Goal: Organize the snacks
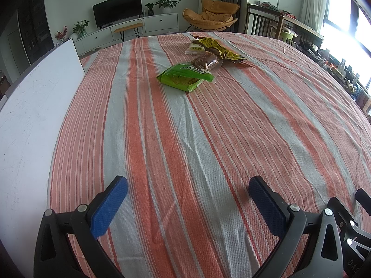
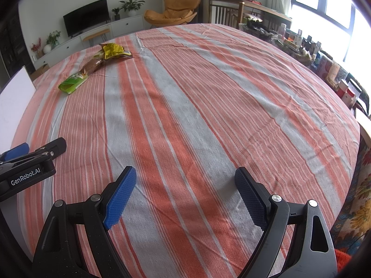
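- Orange-and-grey striped cloth (image 1: 185, 139) covers the worktop under both tools, lying mostly flat with a few soft creases.
- The left tool (image 1: 187, 199) is spread wide, its blue pads (image 1: 109, 208) holding nothing; the right tool (image 2: 185, 190) is likewise wide open and empty.
- The snacks sit well ahead of the left tool and far ahead, to the left, of the right tool: a green packet (image 1: 185, 76) nearest, a brown packet (image 1: 206, 61) touching its far edge, a yellow packet (image 1: 218, 47) beyond, and a pale packet (image 1: 194, 48) beside that.
- Judging by this loose overlapping heap, the sorting looks not yet begun; every packet remains to be picked up and arranged.
- A white board (image 1: 34, 106) lies left of the left tool.
- Beyond the worktop: a television (image 1: 117, 8), potted plants, an orange chair (image 1: 211, 15), bright windows to the right.
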{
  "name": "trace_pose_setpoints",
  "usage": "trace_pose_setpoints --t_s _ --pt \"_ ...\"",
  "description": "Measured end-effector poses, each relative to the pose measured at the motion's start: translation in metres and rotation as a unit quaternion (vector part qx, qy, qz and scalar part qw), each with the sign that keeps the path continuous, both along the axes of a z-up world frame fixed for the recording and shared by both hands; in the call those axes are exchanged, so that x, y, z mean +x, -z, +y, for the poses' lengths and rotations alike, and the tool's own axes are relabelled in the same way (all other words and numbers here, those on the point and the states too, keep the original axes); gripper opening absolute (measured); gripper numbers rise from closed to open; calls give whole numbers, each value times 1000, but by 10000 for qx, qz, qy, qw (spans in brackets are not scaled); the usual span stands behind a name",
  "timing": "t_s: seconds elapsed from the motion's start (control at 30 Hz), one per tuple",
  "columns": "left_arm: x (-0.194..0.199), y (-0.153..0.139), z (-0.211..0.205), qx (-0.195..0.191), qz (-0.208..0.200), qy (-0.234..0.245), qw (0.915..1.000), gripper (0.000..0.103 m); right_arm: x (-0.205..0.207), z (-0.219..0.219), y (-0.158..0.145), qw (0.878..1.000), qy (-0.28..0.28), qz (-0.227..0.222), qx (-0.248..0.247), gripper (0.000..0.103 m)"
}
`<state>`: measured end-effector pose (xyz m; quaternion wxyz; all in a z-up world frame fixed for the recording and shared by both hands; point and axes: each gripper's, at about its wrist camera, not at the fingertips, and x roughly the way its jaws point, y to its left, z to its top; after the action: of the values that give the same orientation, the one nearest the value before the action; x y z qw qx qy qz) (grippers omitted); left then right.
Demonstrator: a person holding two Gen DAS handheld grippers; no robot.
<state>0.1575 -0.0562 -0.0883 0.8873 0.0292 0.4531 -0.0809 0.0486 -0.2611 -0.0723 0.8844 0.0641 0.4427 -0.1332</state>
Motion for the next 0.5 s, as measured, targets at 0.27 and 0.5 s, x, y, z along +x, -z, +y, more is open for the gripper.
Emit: trace_pose_setpoints --t_s 0.27,0.5 --pt "1 0 0 -2 0 0 10000 103 0 0 0 10000 -2 -3 8 90" --pt "0 0 0 -2 0 0 10000 103 0 0 0 10000 0 -1 1 90"
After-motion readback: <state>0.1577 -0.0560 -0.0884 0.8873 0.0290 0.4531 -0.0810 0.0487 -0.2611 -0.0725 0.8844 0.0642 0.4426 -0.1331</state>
